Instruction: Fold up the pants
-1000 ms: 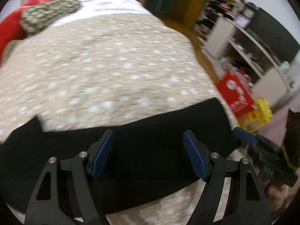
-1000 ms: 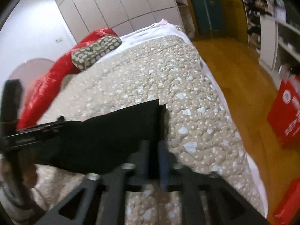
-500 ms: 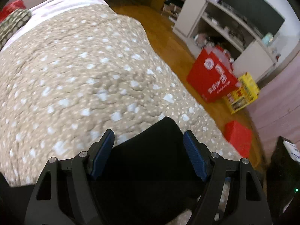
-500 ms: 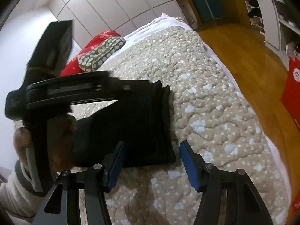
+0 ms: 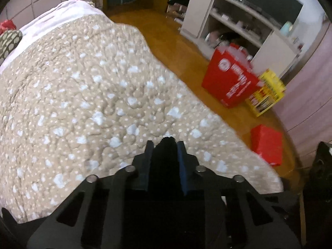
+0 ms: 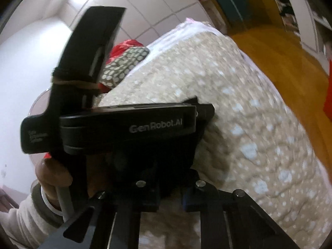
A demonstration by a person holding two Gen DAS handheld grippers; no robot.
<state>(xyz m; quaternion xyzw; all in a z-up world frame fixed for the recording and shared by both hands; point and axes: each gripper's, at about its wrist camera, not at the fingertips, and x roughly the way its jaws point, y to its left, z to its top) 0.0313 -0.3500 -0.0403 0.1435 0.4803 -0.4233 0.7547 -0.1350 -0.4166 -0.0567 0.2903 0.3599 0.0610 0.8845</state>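
Observation:
The black pants [image 5: 165, 164] lie on a beige dotted quilt [image 5: 93, 93]. My left gripper [image 5: 165, 145] has its jaws closing, and the blue pads [image 5: 182, 161] press a bunched tuft of the black cloth between them. In the right wrist view, the left gripper's black body [image 6: 128, 128] fills the middle, held by a person's hand [image 6: 54, 174] in a pale sleeve. Just below it, my right gripper [image 6: 171, 195] is also closing its jaws, with dark pants cloth [image 6: 174, 176] pinched between the pads. Most of the pants is hidden behind the two grippers.
The quilt's edge drops to a wooden floor [image 5: 166, 31] on the right. On the floor stand a red bag [image 5: 228, 83], a yellow box [image 5: 265, 93] and a red box [image 5: 266, 147], with white shelves [image 5: 238, 20] behind. A dotted green pillow [image 6: 122, 66] and red bedding [image 6: 124, 45] lie at the bed's far end.
The left gripper slid along to the pants' right end, then closed on the cloth. The right gripper opened wide, then closed on the pants. The left gripper now sits right in front of the right camera.

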